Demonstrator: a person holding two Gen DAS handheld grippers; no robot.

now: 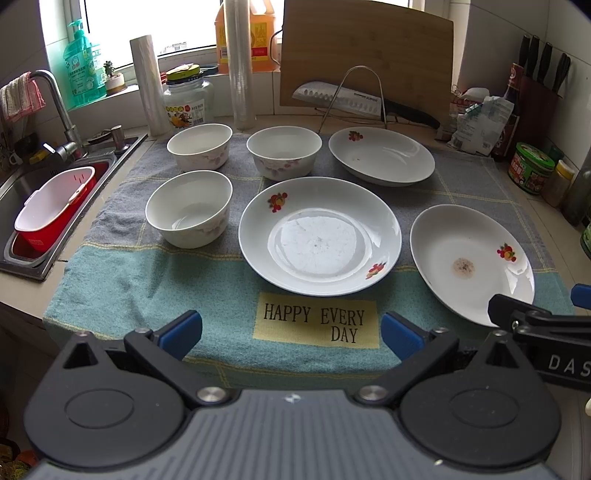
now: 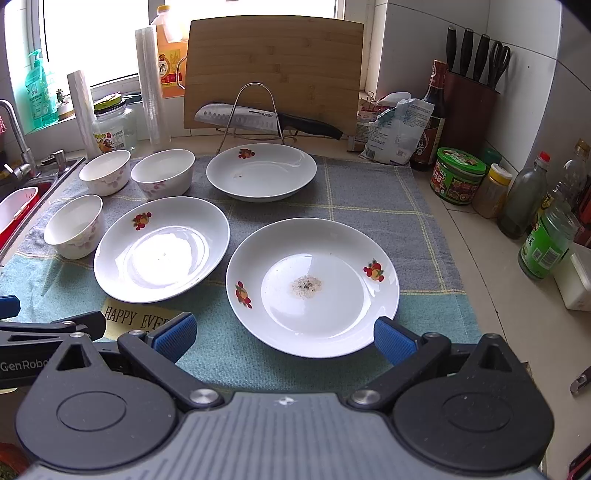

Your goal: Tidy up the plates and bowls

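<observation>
Blown-out window (image 1: pixel 177 22) backlight, fisheye edges.

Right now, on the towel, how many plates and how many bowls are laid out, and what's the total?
Plates: 3, near right with a brown stain, middle, far.
Bowls: 3, near left, far left, far middle.
Total: 6, none stacked, all upright on the towel.

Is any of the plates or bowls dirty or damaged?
Yes: the plate nearest the right gripper has a brownish speckled residue patch at its centre. No cracks or chips show on the other dishes.
</observation>
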